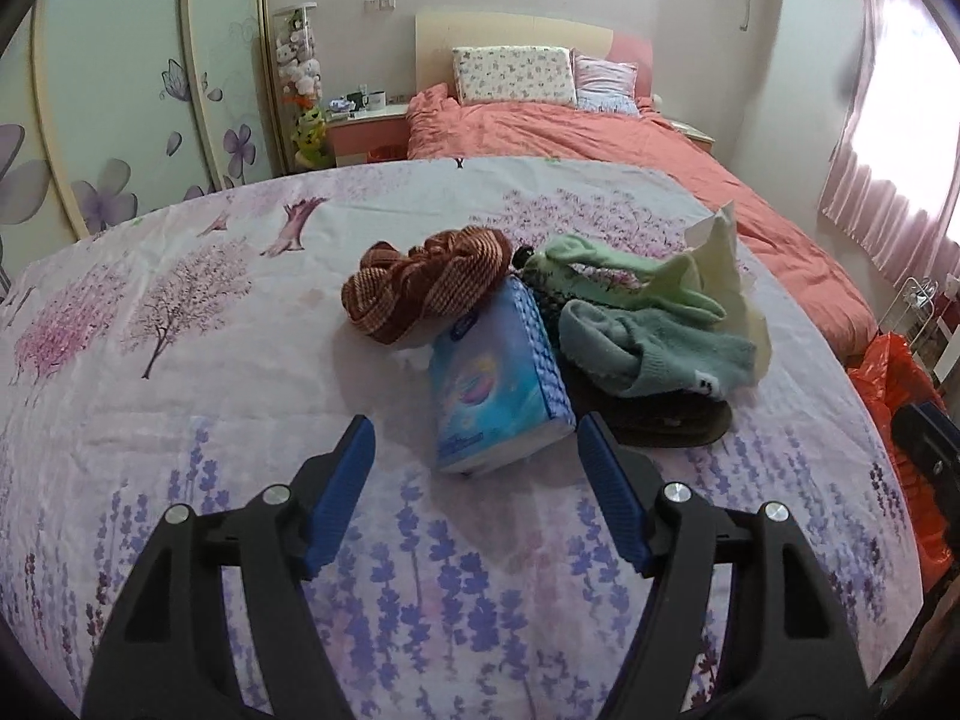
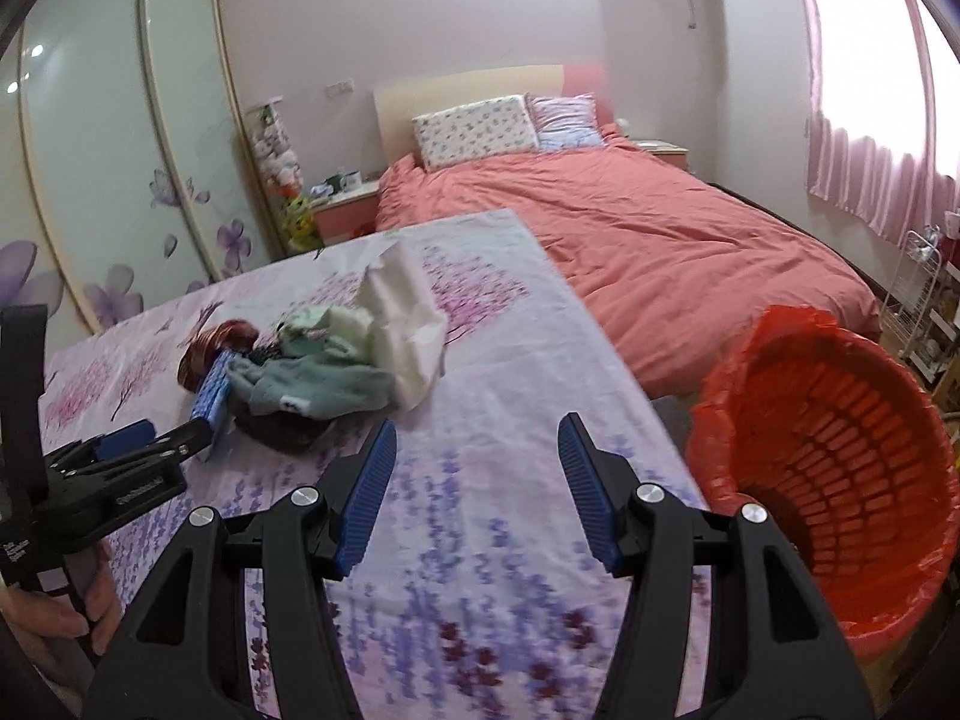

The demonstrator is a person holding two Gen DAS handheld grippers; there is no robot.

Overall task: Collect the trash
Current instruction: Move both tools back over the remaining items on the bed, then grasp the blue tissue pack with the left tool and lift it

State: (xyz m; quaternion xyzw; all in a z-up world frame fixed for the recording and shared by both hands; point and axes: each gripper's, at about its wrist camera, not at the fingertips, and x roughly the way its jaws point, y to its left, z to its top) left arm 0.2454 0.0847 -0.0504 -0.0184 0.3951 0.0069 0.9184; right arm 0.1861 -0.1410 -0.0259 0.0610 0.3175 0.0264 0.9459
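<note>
A blue tissue pack (image 1: 501,378) lies on the floral table cloth (image 1: 180,360), just ahead of my open, empty left gripper (image 1: 474,438). Around it lie a brown striped cloth (image 1: 426,282), green socks (image 1: 636,312), a dark item (image 1: 672,420) and a white crumpled paper (image 1: 735,264). In the right wrist view the same pile (image 2: 312,372) sits at left with the white paper (image 2: 402,324), and the left gripper (image 2: 156,444) reaches toward the blue pack (image 2: 211,396). My right gripper (image 2: 477,450) is open and empty above the cloth. A red-lined trash basket (image 2: 840,468) stands at right.
A bed with a coral cover (image 2: 630,228) lies beyond the table. Wardrobe doors (image 2: 108,180) are at left, a nightstand (image 2: 345,210) behind, a wire rack (image 2: 924,300) and curtained window (image 2: 870,90) at right.
</note>
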